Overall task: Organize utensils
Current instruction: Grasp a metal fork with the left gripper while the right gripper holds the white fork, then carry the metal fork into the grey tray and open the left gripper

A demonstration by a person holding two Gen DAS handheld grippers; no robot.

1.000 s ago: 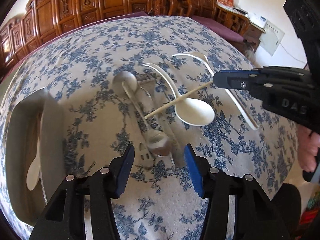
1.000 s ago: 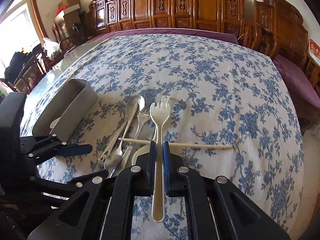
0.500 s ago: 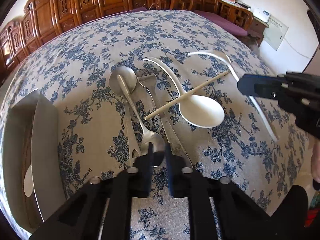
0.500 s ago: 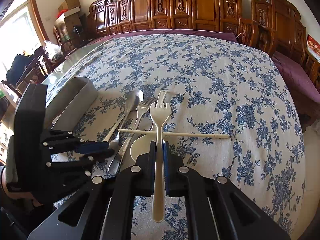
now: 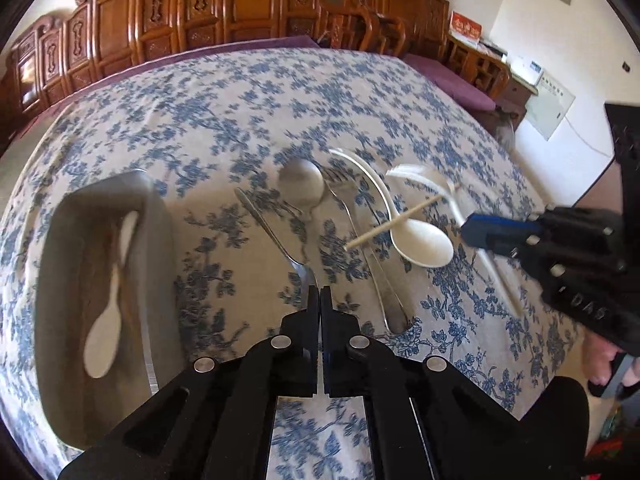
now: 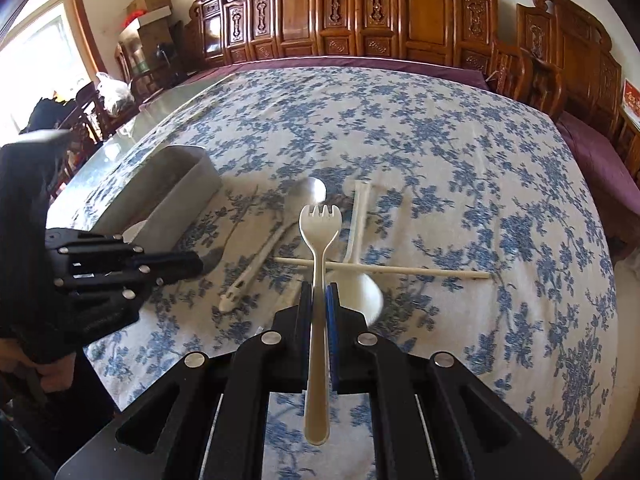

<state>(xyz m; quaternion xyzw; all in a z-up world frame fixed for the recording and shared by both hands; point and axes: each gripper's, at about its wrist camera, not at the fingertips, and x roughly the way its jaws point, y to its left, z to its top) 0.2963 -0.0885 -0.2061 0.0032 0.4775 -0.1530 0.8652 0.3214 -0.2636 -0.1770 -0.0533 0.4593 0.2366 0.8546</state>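
Note:
My left gripper (image 5: pixel 320 292) is shut on a metal spoon (image 5: pixel 276 236) by its bowl end, lifted off the cloth with the handle pointing away; it also shows in the right wrist view (image 6: pixel 200 264). My right gripper (image 6: pixel 320 292) is shut on a white plastic fork (image 6: pixel 318 248), tines forward. On the flowered tablecloth lie a second metal spoon (image 5: pixel 302 188), a metal fork (image 5: pixel 360 240), a white plastic spoon (image 5: pixel 420 240) and a chopstick (image 5: pixel 392 224) across it. A grey metal tray (image 5: pixel 156 248) at left holds a white spoon (image 5: pixel 106 336).
The right gripper's body (image 5: pixel 580 256) reaches in from the right of the left wrist view. Carved wooden chairs (image 6: pixel 360 12) ring the table's far side. The table's edge runs close at the right (image 5: pixel 540 360).
My left gripper closed on the metal spoon and lifted it toward the left, out of the pile. My right gripper kept its hold on the white fork and rose slightly.

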